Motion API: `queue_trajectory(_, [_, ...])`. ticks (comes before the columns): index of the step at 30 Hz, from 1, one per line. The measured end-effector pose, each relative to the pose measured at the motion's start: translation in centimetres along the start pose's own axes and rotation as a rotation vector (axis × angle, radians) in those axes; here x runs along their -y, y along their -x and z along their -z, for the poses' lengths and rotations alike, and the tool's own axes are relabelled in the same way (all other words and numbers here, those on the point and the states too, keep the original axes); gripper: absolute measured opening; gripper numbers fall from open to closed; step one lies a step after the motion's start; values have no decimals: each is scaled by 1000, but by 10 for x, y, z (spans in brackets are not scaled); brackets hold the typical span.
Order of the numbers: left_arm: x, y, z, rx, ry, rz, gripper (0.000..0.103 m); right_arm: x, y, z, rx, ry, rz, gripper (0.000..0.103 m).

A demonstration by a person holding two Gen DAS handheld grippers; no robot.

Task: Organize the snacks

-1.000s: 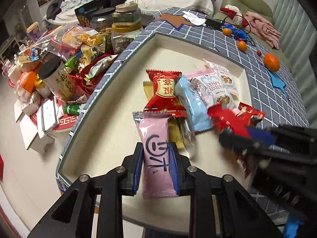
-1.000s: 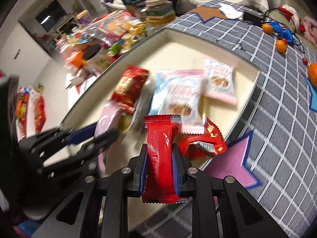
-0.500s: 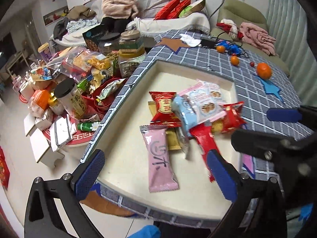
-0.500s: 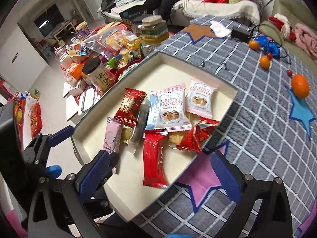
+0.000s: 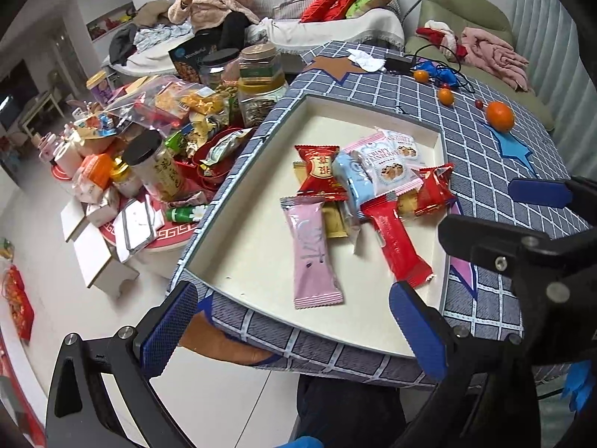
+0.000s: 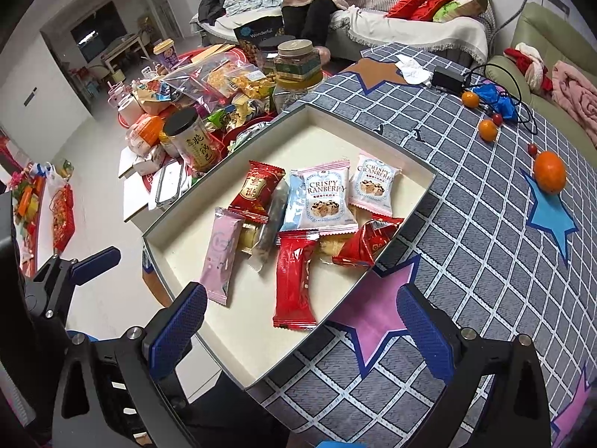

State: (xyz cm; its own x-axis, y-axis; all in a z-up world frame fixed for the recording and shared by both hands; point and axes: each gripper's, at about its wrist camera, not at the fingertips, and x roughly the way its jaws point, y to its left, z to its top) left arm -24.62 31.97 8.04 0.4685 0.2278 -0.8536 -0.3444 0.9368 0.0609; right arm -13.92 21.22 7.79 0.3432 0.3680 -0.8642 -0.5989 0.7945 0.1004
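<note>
Snacks: pink packet [image 5: 313,254] and red packet [image 6: 294,283] now released in tray [image 5: 238,224]; your fingers [image 5: 169,328] spread, both grippers empty.

The left gripper [image 5: 294,326] hangs with its jaws spread wide, one blue-padded finger [image 5: 169,326] low at 7 o'clock in its own camera's view and the other at 5 o'clock, nothing between them. The right gripper [image 6: 304,330] is likewise spread wide, its blue pads [image 6: 177,332] at 7 and 5 o'clock, holding nothing. Each shows in the other's view: the right gripper at 3 o'clock, the left gripper at 9 o'clock, both gaping.
</note>
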Motion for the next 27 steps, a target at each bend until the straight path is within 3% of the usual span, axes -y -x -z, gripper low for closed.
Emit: queue_trajectory(27, [-1, -3, 4, -7, -5, -21, 103, -12, -8, 1, -12, 55, 28, 102])
